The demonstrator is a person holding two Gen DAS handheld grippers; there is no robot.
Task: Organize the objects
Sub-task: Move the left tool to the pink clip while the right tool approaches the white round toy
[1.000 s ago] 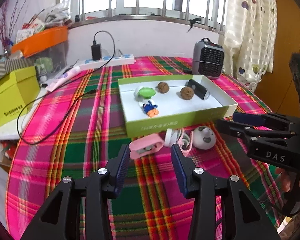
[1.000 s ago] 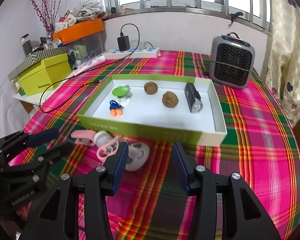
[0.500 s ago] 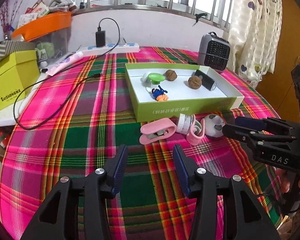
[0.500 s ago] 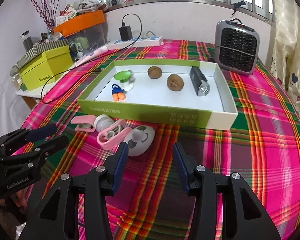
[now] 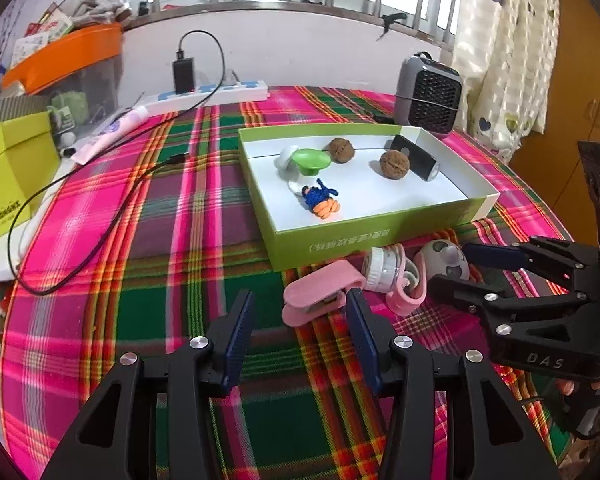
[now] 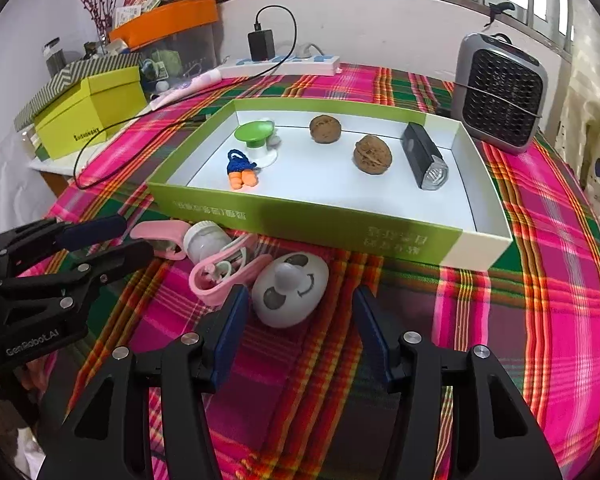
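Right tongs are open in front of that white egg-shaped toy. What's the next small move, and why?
Probably ease the right tongs forward so they straddle the white egg-shaped toy, then close. The toy lies on the cloth outside the green tray, just ahead of the open tongs, beside the pink clip. The left tongs are open too, by another pink clip.

Both grippers have closed in on the loose items in front of the green box [image 6: 300,216]; the left gripper [image 5: 300,328] now has the pink clip [image 5: 320,294] just beyond its spread fingertips, nearer than a second ago. The right gripper [image 6: 298,320], equally spread, has come forward until the white egg-shaped gadget [image 6: 290,290] sits between its fingertips.
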